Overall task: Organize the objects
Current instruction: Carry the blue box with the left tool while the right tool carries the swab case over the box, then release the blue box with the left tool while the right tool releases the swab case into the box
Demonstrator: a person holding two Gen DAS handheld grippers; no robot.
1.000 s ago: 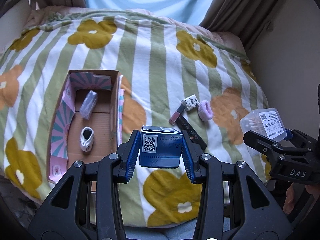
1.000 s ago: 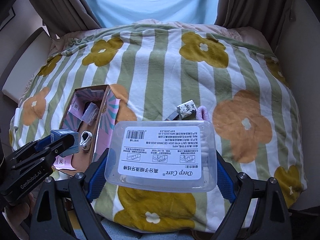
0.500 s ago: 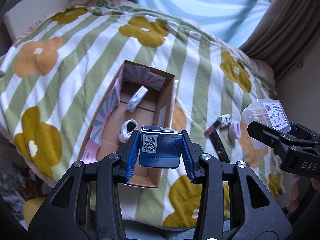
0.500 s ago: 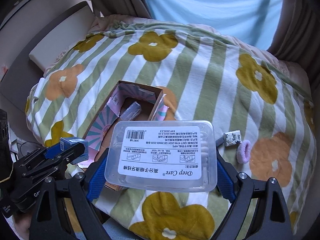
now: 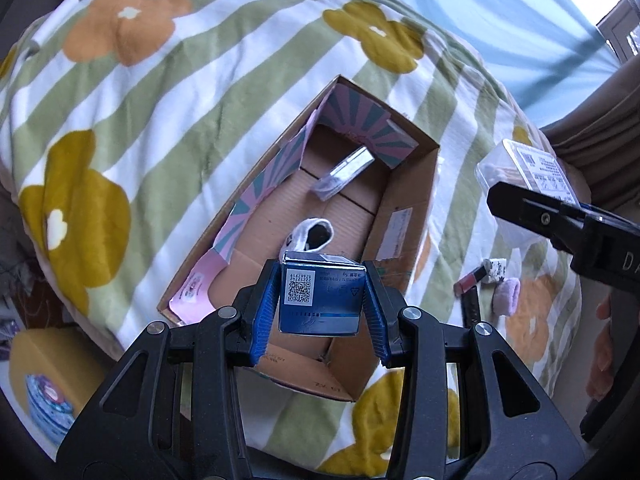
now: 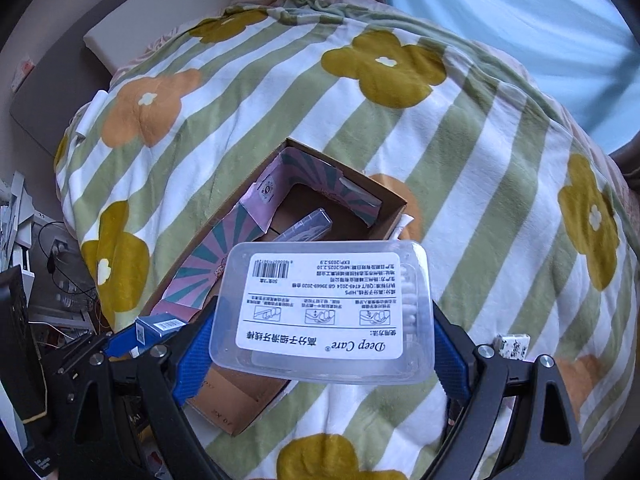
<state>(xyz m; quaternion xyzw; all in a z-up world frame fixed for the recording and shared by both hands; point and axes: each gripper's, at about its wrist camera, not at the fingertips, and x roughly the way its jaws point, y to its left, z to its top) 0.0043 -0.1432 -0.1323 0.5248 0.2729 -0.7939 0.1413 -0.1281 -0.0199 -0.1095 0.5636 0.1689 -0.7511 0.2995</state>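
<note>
My left gripper (image 5: 320, 312) is shut on a small blue carton (image 5: 322, 300) with a QR code, hanging over the near end of an open cardboard box (image 5: 404, 216). Inside the box lie a silvery packet (image 5: 342, 174) and a rolled white sock (image 5: 308, 236). My right gripper (image 6: 320, 320) is shut on a clear plastic floss-pick box (image 6: 324, 308) with a white label, held above the cardboard box (image 6: 394, 204) near its right side. That gripper and the clear box (image 5: 524, 168) also show at the right of the left wrist view.
The box rests on a bed with a striped flower blanket (image 5: 180, 80). To its right lie a pink lip-gloss tube (image 5: 470, 280), a small patterned white block (image 5: 496, 268), a lilac scrunchie (image 5: 508, 296) and a black stick (image 5: 472, 308). A yellow container (image 5: 44, 372) stands below the bed edge, clutter at left.
Both grippers moved left and lower with a roll, from over the blanket to above the cardboard box, which now looks much nearer. Both still hold their items.
</note>
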